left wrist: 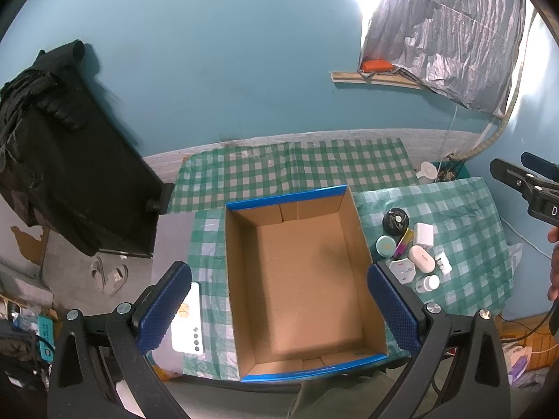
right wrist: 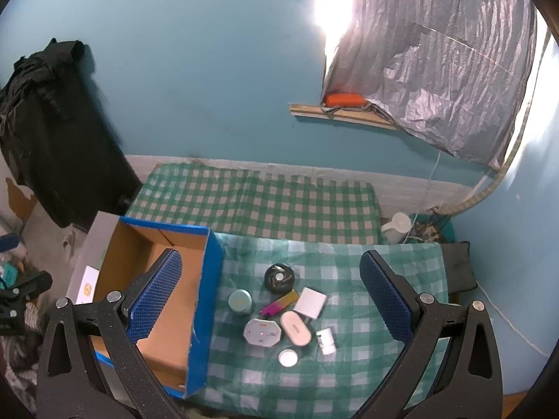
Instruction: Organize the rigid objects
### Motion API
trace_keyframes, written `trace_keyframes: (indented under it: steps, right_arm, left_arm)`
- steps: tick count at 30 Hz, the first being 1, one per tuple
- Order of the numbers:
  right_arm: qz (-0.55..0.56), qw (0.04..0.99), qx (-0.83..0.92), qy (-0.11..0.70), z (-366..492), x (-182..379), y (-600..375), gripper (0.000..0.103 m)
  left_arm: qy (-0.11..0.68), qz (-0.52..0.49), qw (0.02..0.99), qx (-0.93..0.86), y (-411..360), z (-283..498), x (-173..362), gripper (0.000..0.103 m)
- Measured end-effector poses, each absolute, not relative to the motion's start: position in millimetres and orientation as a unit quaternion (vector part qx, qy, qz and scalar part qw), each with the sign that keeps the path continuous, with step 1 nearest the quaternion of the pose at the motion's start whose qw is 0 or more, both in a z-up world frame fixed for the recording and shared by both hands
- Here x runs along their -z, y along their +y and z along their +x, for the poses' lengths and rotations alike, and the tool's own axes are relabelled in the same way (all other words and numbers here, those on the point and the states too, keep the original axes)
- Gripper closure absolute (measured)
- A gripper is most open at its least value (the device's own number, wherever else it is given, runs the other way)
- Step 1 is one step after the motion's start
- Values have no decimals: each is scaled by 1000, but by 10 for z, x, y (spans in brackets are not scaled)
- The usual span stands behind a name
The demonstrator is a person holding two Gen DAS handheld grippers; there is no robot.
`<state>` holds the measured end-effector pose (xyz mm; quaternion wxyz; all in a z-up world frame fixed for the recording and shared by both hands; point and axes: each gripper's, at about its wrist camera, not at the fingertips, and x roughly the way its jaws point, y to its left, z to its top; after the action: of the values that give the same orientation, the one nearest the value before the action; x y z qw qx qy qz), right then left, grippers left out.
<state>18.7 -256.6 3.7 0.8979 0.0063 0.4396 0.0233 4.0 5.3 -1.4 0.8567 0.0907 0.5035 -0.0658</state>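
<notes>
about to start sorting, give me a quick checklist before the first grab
1. Cardboard box open and free of items: ok.
2. Right gripper open, holding nothing: ok.
3. Left gripper open, holding nothing: ok.
4. Small items beside the box, none inside: ok.
5. White oval case free to grasp: not ok, it touches the white hexagonal plug.
6. Lid tightness on the white bottle: cannot tell.

Open, empty cardboard box [left wrist: 300,279]; bare checked cloth [right wrist: 349,377] around the clustered small items [right wrist: 279,310].

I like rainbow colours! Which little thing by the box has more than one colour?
The flat stick fading from pink to yellow, beside the white square charger. The others are single-coloured.
</notes>
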Motion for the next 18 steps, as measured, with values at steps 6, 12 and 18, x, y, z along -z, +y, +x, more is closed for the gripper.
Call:
trace_keyframes:
  steps: [6, 12, 18]
  right_arm:
    - [6, 897, -23, 441, 190, -30, -2556, 2]
    - [6, 897, -23, 441, 197, -29, -2556, 2]
    - [5, 897, -22, 442, 202, -31, -2560, 2]
  left_arm:
    - [505, 91, 856, 66, 52, 38, 26, 1]
    - [504, 91, 856, 65, 45, 17, 31, 1]
    - [504, 92, 856, 64, 38, 22, 29, 1]
